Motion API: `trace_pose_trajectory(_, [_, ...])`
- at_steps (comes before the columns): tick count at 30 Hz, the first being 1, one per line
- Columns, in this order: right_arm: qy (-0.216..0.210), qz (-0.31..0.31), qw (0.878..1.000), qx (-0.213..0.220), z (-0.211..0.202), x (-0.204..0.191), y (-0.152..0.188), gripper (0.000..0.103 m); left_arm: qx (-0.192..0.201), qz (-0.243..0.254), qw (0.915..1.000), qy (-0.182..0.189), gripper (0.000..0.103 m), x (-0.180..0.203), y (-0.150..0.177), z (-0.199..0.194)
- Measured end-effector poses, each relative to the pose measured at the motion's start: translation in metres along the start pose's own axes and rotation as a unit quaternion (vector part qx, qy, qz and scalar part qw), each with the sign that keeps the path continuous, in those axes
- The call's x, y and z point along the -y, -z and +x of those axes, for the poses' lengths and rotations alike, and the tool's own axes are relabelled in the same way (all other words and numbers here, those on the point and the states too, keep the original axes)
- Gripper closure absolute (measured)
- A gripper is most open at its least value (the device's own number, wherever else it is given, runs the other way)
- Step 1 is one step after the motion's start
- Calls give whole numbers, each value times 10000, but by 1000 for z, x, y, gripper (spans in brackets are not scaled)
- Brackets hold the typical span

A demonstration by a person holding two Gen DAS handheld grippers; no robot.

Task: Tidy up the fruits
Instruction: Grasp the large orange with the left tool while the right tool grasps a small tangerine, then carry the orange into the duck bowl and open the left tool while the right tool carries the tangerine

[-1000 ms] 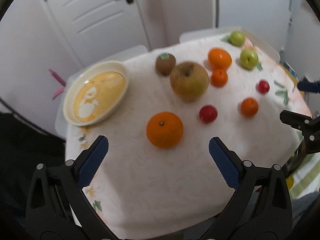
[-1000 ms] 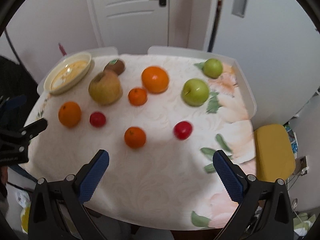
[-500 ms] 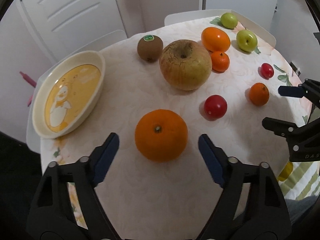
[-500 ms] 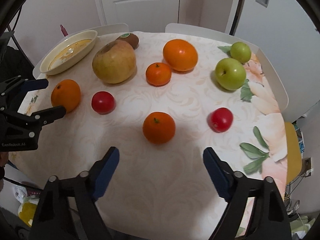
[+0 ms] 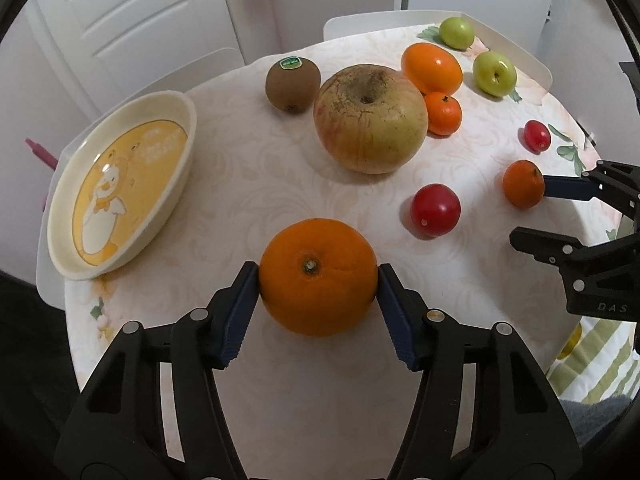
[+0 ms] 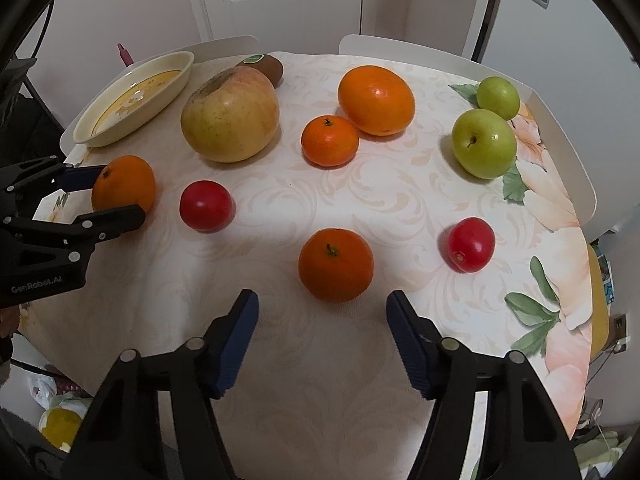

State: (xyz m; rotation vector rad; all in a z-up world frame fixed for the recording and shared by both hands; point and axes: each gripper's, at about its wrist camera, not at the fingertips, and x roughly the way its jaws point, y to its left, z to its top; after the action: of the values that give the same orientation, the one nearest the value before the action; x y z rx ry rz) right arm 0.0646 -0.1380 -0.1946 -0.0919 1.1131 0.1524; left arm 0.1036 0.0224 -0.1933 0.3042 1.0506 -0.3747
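Left wrist view: left gripper [image 5: 318, 276] clamped on orange [image 5: 318, 276] — dish [image 5: 120, 192] far-left; right gripper [image 6: 322, 308] wide, mandarin [image 6: 335, 265] just ahead.

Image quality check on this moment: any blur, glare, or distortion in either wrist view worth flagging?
Left wrist view: sharp, with strong fisheye bending of the door and dark vignetted corners; a small glare spot sits on the yellow plate; the orange between the left gripper pads is in focus. Right wrist view: equally sharp, soft shadows under the fruit, highlights on the green apple and the tomato.
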Motion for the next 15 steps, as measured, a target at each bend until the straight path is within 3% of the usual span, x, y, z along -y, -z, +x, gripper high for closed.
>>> trace_pose_trajectory(15, [-56, -214, 9997, 65, 5, 5, -7, 61, -56, -307, 9993, -193, 40, 1, 14, -8])
